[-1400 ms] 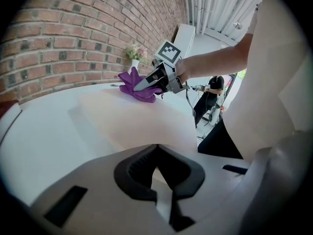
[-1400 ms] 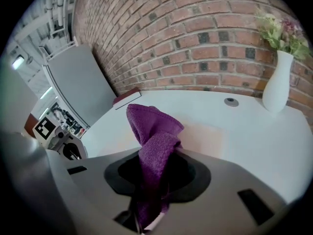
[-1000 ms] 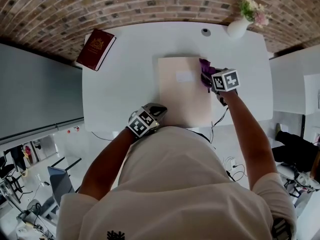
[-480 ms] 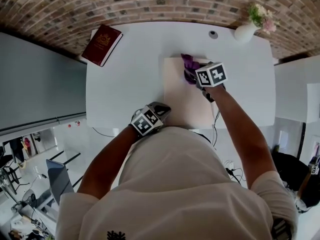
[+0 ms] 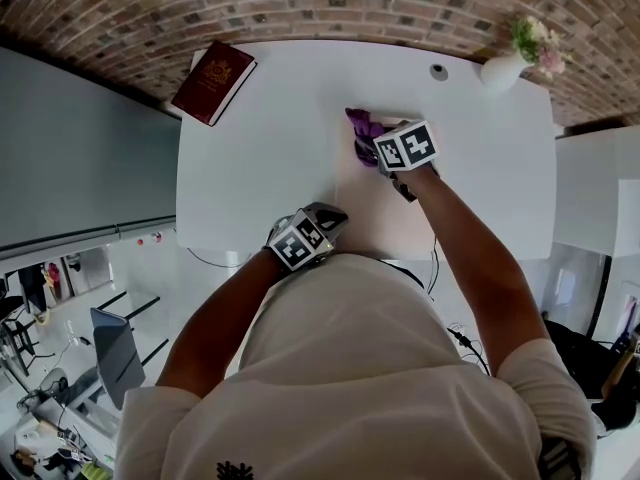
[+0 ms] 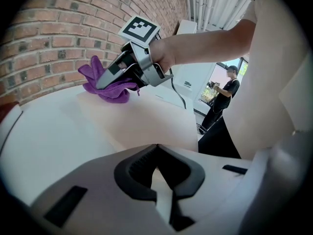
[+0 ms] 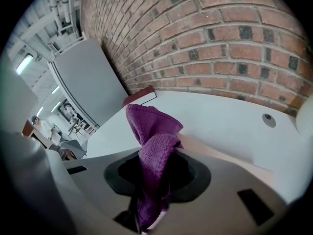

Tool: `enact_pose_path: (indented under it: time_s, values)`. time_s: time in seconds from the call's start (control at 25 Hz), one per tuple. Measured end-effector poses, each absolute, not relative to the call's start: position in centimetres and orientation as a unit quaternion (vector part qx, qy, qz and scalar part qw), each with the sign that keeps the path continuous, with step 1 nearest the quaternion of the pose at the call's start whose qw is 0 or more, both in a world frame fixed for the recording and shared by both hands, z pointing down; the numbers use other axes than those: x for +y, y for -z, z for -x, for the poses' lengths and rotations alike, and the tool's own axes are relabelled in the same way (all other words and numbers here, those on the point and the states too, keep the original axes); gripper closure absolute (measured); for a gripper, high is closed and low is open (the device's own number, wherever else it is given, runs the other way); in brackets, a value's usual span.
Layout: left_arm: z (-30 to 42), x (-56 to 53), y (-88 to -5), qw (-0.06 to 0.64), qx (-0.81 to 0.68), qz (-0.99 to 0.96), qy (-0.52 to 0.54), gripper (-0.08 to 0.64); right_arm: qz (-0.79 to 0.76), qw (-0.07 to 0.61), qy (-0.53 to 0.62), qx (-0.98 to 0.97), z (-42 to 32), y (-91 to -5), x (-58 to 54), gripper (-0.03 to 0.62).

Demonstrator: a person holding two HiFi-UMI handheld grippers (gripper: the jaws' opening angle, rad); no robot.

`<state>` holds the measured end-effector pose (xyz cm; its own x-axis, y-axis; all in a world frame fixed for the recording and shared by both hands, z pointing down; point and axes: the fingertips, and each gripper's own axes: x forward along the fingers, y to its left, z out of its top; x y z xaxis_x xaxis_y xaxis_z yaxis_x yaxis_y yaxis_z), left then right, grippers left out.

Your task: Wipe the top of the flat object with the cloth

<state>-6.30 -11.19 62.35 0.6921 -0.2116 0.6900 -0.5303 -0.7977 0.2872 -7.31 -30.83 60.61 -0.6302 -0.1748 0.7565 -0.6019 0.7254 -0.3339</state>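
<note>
A pale beige flat board (image 5: 375, 208) lies on the white table (image 5: 250, 158). The purple cloth (image 5: 362, 128) rests on the board's far left corner, and my right gripper (image 5: 372, 148) is shut on it. From the right gripper view the cloth (image 7: 152, 151) hangs folded between the jaws. In the left gripper view the cloth (image 6: 105, 84) and the right gripper (image 6: 110, 80) press on the board (image 6: 146, 121). My left gripper (image 5: 330, 218) sits at the board's near left corner with its jaws shut and nothing between them.
A dark red book (image 5: 213, 81) lies at the table's far left corner. A white vase with flowers (image 5: 505, 66) stands at the far right, near a small round cable port (image 5: 437, 71). A brick wall runs behind the table. A person stands far off (image 6: 222, 94).
My right gripper has dragged the cloth leftwards across the board's far edge, from its right side to its left corner. The left gripper has stayed at the near left corner.
</note>
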Motion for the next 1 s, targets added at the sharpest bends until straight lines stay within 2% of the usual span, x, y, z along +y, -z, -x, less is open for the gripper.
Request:
enact_pose_path:
  time_s: [0.68, 0.84, 1.0]
  values:
    - [6.3, -11.2, -62.4, 0.244, -0.214, -0.887, -0.329, 0.535, -0.342, 0.373, -0.303, -0.807, -8.0, -61.8, -35.3, 0.454]
    - [6.2, -11.2, -62.3, 0.245, -0.212, -0.886, -0.332, 0.535, -0.347, 0.365, -0.306, -0.808, -7.8, -61.0, -35.5, 0.454]
    - [6.3, -11.2, -62.3, 0.245, -0.214, -0.885, -0.334, 0.535, -0.313, 0.349, -0.300, -0.831, -3.2, -59.5, -34.8, 0.454]
